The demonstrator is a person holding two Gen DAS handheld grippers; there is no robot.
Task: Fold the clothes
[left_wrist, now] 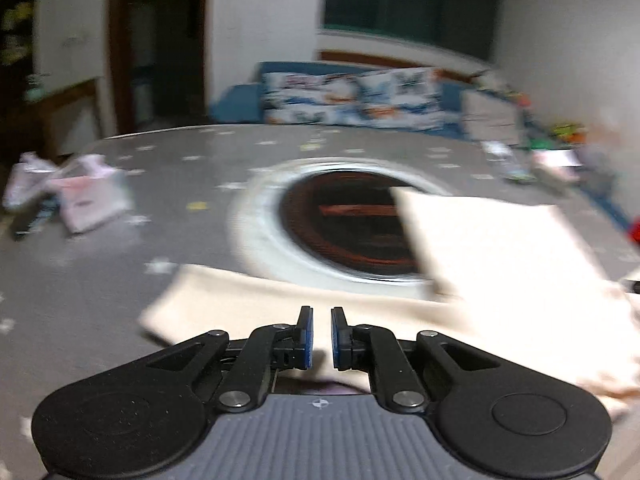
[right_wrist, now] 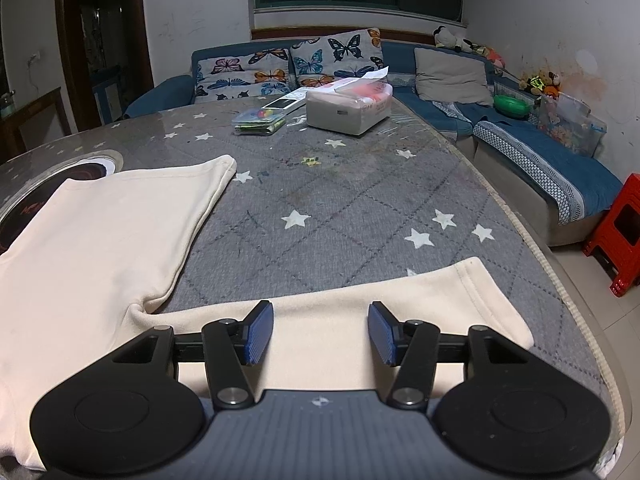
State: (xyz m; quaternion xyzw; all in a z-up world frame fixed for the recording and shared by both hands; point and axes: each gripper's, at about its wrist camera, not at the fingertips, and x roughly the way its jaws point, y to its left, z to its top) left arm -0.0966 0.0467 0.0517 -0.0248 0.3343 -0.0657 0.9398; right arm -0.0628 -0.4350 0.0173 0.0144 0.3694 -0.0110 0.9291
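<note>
A cream garment (right_wrist: 100, 236) lies spread on the grey star-patterned table cover (right_wrist: 340, 200). One sleeve (right_wrist: 360, 320) stretches to the right under my right gripper (right_wrist: 321, 332), which is open and empty just above it. In the blurred left wrist view the same cream garment (left_wrist: 500, 264) lies ahead and to the right, partly over a round dark opening (left_wrist: 344, 224) in the table. My left gripper (left_wrist: 321, 336) hovers over the garment's near edge with its pads a narrow gap apart and nothing between them.
A tissue box (right_wrist: 348, 110), a small plastic box (right_wrist: 260, 120) and a remote lie at the table's far end. A blue sofa (right_wrist: 520, 120) runs behind and to the right. A red stool (right_wrist: 620, 236) stands right. Pink packets (left_wrist: 88, 196) lie at the table's left.
</note>
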